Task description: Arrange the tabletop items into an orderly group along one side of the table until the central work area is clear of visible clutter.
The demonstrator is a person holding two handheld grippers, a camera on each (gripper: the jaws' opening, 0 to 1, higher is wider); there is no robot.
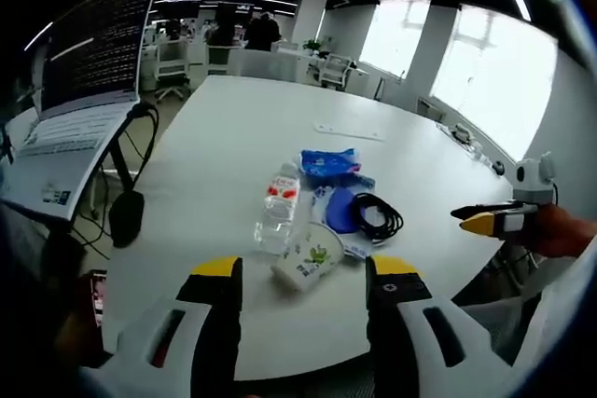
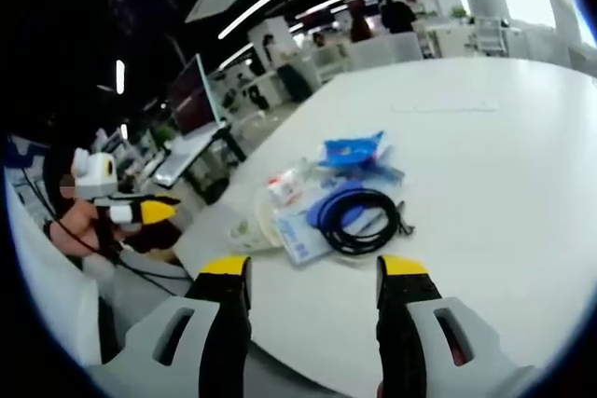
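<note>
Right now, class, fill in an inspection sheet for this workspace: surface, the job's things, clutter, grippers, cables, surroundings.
Surface: white table, mostly bare, items bunched near the close edge.
Job's things: clear water bottle upright; paper cup tipped on its side beside it; blue packet; blue pouch on a flat card.
Clutter: thin white strip lying farther across the table.
Grippers: left gripper open, holding nothing; right gripper open, holding nothing.
Cables: black coiled cable lying on the blue pouch.
Surroundings: laptop on a stand beside the table, office desks, bright windows.
</note>
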